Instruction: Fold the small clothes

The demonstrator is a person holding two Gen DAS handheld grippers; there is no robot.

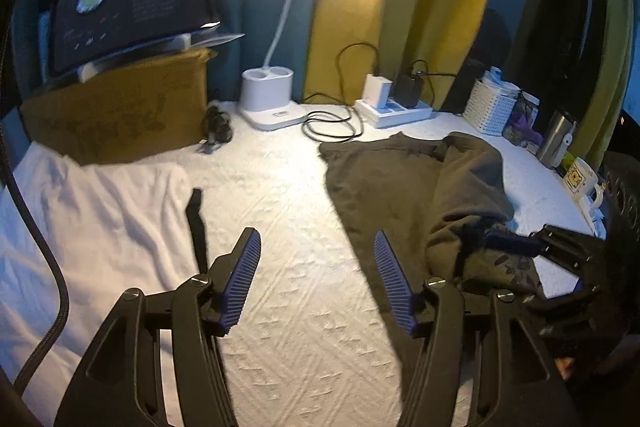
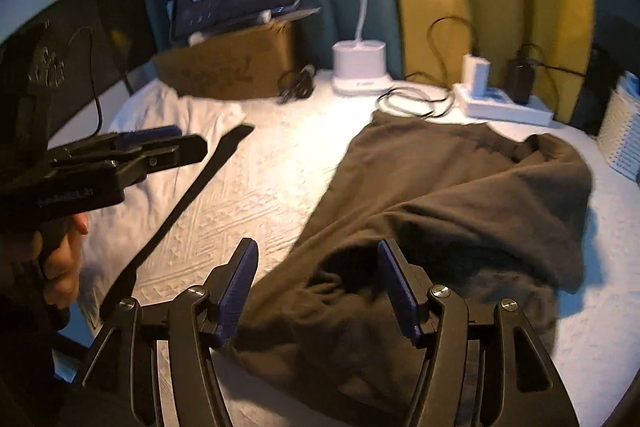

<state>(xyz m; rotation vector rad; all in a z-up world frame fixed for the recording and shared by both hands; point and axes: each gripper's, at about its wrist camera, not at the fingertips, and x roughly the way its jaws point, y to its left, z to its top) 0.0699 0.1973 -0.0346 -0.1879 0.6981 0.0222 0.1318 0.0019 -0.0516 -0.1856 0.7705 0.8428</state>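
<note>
A dark brown garment (image 1: 400, 187) (image 2: 460, 195) lies rumpled on the white textured cover (image 1: 288, 267), with its right half folded over itself. My right gripper (image 2: 316, 251) is open just above the garment's near bunched edge; cloth lies under and between the fingers, but the pads do not press on it. My left gripper (image 1: 316, 243) is open over bare cover, left of the garment, with nothing in it. A white garment (image 1: 100, 211) (image 2: 172, 115) lies spread at the left. In the right wrist view a hand (image 2: 60, 259) holds the left gripper (image 2: 188, 143).
A black strap (image 1: 198, 227) lies beside the white garment. Along the back stand a cardboard box (image 1: 120, 107) with a dark panel on it, a lit desk lamp (image 1: 268, 95), a power strip (image 1: 396, 111) with cables, a white basket (image 1: 488, 107), a steel tumbler (image 1: 556, 135) and a mug (image 1: 580, 179).
</note>
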